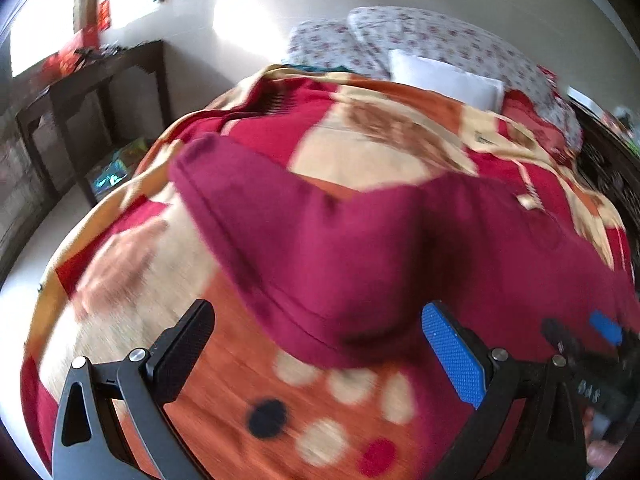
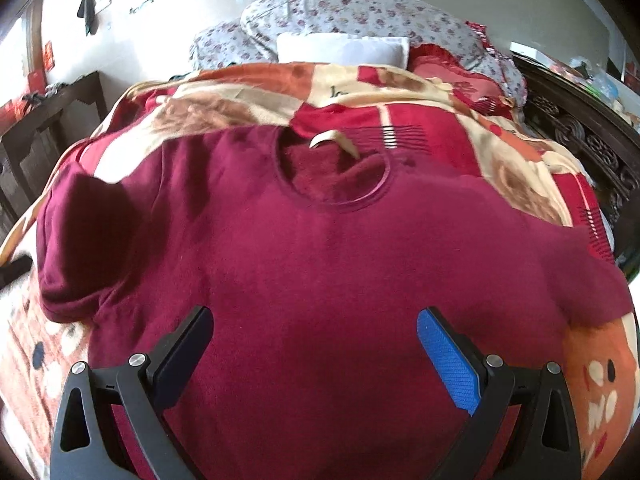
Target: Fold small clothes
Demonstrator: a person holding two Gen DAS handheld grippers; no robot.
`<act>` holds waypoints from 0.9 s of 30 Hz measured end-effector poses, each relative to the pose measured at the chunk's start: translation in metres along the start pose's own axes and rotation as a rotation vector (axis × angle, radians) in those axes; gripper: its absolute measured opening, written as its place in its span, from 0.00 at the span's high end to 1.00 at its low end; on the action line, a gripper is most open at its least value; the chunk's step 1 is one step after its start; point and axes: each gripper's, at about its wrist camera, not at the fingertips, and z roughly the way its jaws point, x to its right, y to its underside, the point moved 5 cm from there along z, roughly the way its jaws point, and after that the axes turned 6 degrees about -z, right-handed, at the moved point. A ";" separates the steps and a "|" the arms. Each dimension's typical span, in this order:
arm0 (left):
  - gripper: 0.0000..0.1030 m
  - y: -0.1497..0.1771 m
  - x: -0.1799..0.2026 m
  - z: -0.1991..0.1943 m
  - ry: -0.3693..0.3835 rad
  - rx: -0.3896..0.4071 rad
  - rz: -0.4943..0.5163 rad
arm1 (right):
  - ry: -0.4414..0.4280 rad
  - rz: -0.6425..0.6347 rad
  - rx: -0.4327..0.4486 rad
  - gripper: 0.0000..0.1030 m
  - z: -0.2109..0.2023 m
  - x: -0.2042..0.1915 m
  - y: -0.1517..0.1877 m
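Your left view is blurred by motion, so the blanket [image 1: 248, 400] pattern is unclear. Below your right gripper [image 2: 316, 352], the shirt [image 2: 320, 260] hem is cut off by the picture's edge.

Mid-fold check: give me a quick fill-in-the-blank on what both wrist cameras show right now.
1. The maroon shirt lies on a patterned ____.
2. Both the left gripper and the right gripper are ____.
3. The pads on the gripper fingers are coloured ____.

Missing words: blanket; open; blue
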 end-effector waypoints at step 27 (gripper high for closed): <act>0.93 -0.112 -0.130 0.129 0.033 -0.032 -0.385 | -0.104 -0.010 0.022 0.07 0.010 -0.010 0.002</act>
